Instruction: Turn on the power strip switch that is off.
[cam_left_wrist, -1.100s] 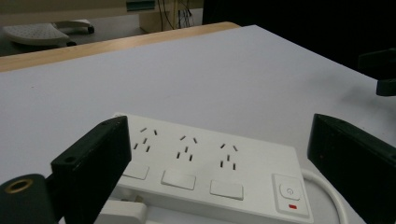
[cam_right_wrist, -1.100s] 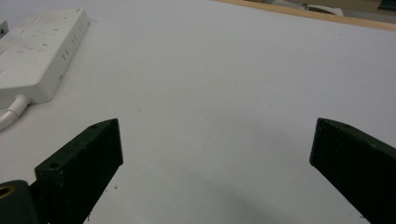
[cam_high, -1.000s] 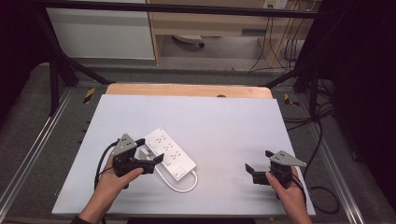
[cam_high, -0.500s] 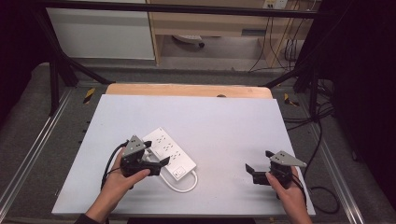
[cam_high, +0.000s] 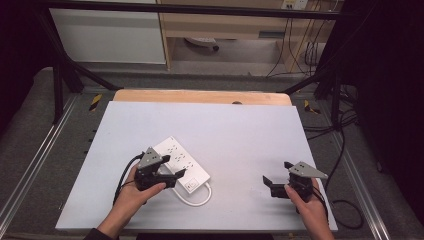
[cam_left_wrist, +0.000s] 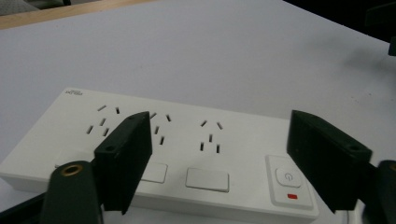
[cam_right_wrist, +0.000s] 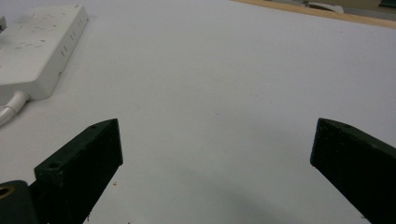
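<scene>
worktop (cam_high: 240, 125): lying flat, pale grey-white, wooden strip showing along far edge | power strip (cam_high: 192, 167): white, resting diagonally at near-left, sockets facing up | cord (cam_high: 200, 200): white, curling on surface beside its near end

Your left gripper (cam_high: 176, 176) moved right from the lower left of the high view, now low over the power strip (cam_high: 182, 162), its jaws just closing somewhat, the strip's near edge between them
</scene>
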